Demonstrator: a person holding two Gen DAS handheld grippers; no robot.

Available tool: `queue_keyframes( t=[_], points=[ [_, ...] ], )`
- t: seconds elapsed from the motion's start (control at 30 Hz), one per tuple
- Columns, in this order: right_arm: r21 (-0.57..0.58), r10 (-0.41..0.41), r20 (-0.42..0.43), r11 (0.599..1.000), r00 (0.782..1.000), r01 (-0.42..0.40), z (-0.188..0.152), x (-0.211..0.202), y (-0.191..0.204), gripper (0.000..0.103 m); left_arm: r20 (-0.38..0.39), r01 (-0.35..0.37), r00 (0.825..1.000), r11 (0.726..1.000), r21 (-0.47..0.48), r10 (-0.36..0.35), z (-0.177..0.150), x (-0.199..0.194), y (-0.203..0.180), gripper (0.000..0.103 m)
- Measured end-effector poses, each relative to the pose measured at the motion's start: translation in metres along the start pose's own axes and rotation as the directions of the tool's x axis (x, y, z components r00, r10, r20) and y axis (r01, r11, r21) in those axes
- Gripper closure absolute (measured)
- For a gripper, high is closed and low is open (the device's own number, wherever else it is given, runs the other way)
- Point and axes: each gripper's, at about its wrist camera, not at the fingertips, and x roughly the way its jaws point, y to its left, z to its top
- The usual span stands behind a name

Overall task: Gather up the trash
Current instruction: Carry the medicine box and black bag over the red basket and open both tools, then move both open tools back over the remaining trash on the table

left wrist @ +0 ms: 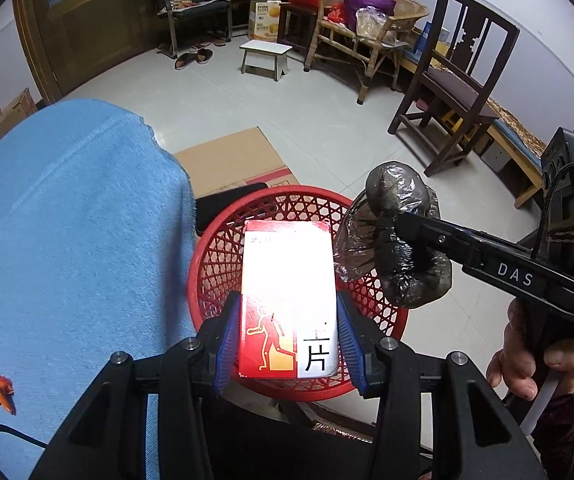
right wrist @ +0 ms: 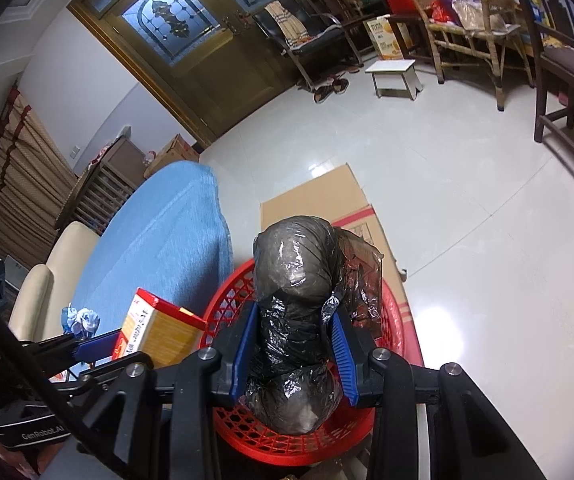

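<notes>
Left wrist: left tool [left wrist: 289, 344] clamps flat glossy carton [left wrist: 289, 300], right tool [right wrist: 293, 354] crinkly bag [right wrist: 299, 300].

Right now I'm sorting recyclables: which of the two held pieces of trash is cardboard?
The red and white box in the left gripper; the right gripper holds a crumpled dark plastic bag.

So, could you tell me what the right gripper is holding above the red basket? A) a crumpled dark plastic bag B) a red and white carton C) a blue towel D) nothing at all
A: in the right wrist view the right gripper has its blue pads pressed on a crumpled dark plastic bag over the red basket, while the left gripper holds the carton.
</notes>
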Motion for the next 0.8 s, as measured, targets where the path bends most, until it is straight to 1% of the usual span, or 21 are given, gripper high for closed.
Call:
queue_keyframes(
  t=[0.23, 0.3, 0.53, 0.6, 0.63, 0.67, 0.8],
  points=[
    [0.021, 0.012, -0.031, 1.000, 0.999, -0.011, 0.001, 0.009, 0.000, 0.062, -0.009, 0.017, 1.000, 0.999, -0.031, -0.017, -0.002, 0.007, 0.009, 0.054],
    [0.023, 0.011, -0.036, 1.000, 0.999, -0.011, 0.001, 0.010, 0.001, 0.062, -0.005, 0.015, 1.000, 0.999, -0.038, -0.016, -0.003, 0.006, 0.011, 0.050],
    [0.036, 0.045, -0.065, 0.998, 0.997, -0.043, 0.000, 0.014, 0.005, 0.061, 0.039, 0.006, 0.999, 0.999, -0.051, -0.004, -0.006, -0.008, 0.019, 0.048],
    [0.035, 0.056, -0.069, 0.998, 0.996, -0.054, 0.000, 0.014, 0.006, 0.058, 0.056, -0.009, 0.998, 0.998, -0.064, 0.012, -0.010, -0.015, 0.026, 0.047],
    [0.034, 0.063, -0.071, 0.998, 0.995, -0.061, 0.000, 0.014, 0.008, 0.054, 0.063, -0.018, 0.998, 0.997, -0.075, 0.022, -0.013, -0.019, 0.031, 0.046],
    [0.031, 0.073, -0.071, 0.997, 0.995, -0.071, 0.000, 0.014, 0.010, 0.052, 0.071, -0.025, 0.997, 0.996, -0.085, 0.031, -0.015, -0.022, 0.035, 0.046],
    [0.000, 0.092, -0.070, 0.996, 0.993, -0.092, -0.002, 0.014, 0.024, 0.052, 0.109, -0.086, 0.989, 0.988, -0.132, 0.101, -0.028, -0.040, 0.059, 0.046]
  ],
)
